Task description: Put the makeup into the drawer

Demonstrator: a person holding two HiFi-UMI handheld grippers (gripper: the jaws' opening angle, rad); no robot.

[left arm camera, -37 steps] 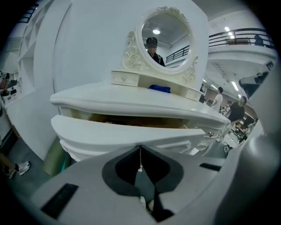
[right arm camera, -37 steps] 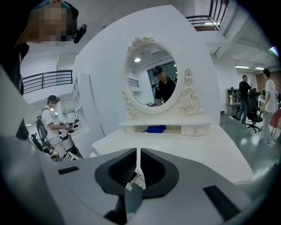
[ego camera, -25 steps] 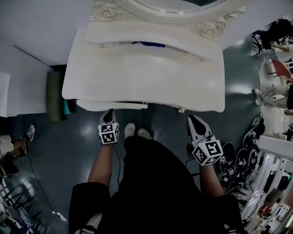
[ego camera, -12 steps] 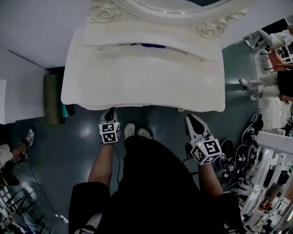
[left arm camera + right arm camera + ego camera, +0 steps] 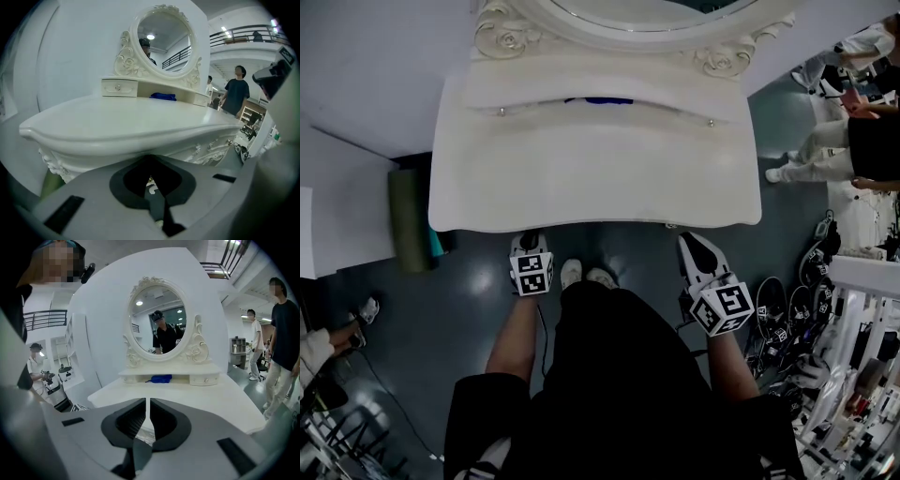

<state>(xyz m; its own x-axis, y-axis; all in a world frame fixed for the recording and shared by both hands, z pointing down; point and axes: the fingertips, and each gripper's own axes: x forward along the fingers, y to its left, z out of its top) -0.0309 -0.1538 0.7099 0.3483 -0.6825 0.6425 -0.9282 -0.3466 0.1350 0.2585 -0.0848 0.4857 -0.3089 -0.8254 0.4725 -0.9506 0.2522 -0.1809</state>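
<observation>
Makeup, a blue pouch [image 5: 161, 378], lies on the low shelf under the oval mirror [image 5: 161, 324], at the back of the white dressing table [image 5: 591, 178]; a small drawer [image 5: 206, 378] stands closed at each end of that shelf; both grippers are well apart from the pouch. Left gripper [image 5: 528, 242] sits right at the table's front edge, jaws together, nothing between them; right gripper [image 5: 694, 242] is held just before the same edge, its jaws closed to a thin slit, empty. Shoes [image 5: 586, 275] of the person show on the grey floor [image 5: 469, 281] between the two grippers; bystanders [image 5: 844, 141] stand off to the right.
</observation>
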